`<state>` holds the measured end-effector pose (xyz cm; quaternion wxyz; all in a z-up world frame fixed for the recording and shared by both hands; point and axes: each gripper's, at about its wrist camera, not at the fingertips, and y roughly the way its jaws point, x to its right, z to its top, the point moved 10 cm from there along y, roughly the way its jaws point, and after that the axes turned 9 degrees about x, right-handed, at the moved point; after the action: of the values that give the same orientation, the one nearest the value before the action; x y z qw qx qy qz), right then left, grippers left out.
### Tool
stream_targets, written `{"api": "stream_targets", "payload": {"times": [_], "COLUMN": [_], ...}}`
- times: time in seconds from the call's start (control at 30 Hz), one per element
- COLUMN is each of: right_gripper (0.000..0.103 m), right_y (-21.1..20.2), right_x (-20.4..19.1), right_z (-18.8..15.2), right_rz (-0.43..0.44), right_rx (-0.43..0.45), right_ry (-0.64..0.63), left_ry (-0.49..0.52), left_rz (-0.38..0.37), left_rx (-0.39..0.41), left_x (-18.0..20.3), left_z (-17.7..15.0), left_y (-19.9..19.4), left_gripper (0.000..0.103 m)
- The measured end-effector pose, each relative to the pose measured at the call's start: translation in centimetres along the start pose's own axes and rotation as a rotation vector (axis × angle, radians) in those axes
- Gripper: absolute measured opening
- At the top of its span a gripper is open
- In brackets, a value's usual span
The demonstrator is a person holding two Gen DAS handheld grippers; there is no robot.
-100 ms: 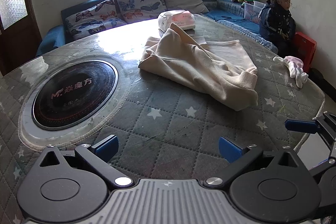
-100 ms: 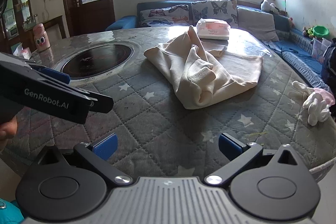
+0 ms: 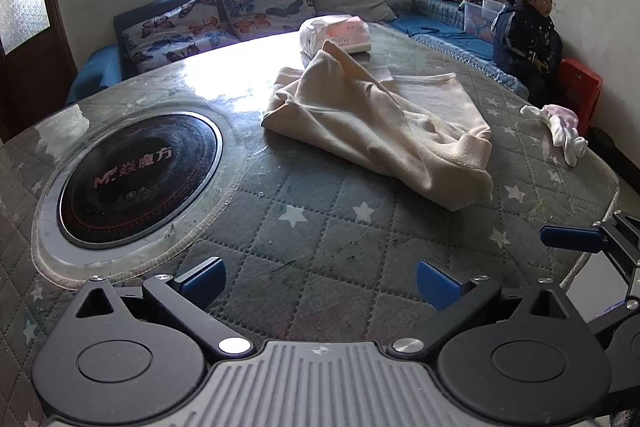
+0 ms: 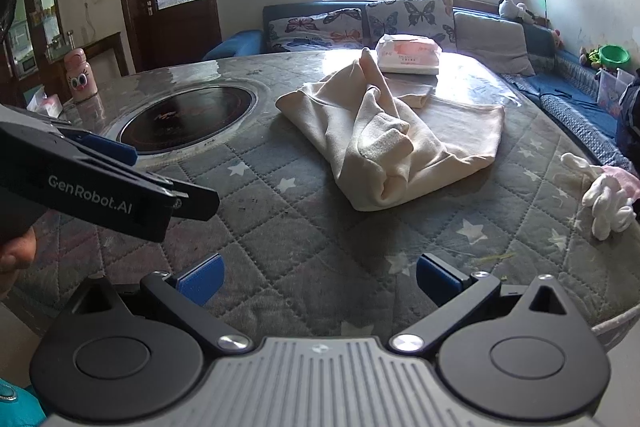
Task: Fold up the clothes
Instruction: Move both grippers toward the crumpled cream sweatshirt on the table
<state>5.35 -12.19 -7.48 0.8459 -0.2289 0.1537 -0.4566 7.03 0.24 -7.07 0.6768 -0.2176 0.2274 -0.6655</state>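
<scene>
Now we count one cream garment (image 3: pixel 376 131) at frame centre on the quilted table (image 3: pixel 320 239), one tissue pack (image 3: pixel 336 35) just behind it, one cooktop (image 3: pixel 140 175) at left and one pale toy (image 3: pixel 560 127) at right. Its long axis runs from upper left to lower right, bunched end nearest us. Our left gripper (image 3: pixel 320 281) and right gripper (image 4: pixel 320 277) both gape wide and empty; only the right view shows a pink bottle (image 4: pixel 82 75).

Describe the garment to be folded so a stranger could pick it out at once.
Start at the round table with its grey star-quilted cover. Right of the black inset cooktop lies the cream garment, crumpled; the tissue pack behind it is boxy, and the small white-and-pink cloth sits at the edge.
</scene>
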Motion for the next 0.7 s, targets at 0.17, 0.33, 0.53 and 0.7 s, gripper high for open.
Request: {"api": "stream_targets", "payload": {"times": [0.17,0.33,0.53,0.7], "right_gripper": [0.103,0.103,0.103,0.103], "right_y": [0.8,1.3,1.9,2.4], "right_x": [0.7,1.1,1.1,1.1], "right_z": [0.5,1.0,1.0,0.8], "right_rz": [0.009,0.01,0.003,-0.006], "right_rx": [-0.002,-0.005,-0.031,-0.045], "right_ry": [0.029,0.043,0.033,0.026], "left_ry": [-0.006,0.001,0.004,0.012], "left_rz": [-0.026,0.007,0.021,0.026], "left_rx": [-0.036,-0.043,-0.043,-0.056], "left_x": [0.0,-0.8,-1.1,-1.0], "left_z": [0.4,1.1,1.3,1.2], "left_y": [1.0,2.0,2.6,3.0], "left_gripper": [0.103,0.103,0.103,0.103]}}
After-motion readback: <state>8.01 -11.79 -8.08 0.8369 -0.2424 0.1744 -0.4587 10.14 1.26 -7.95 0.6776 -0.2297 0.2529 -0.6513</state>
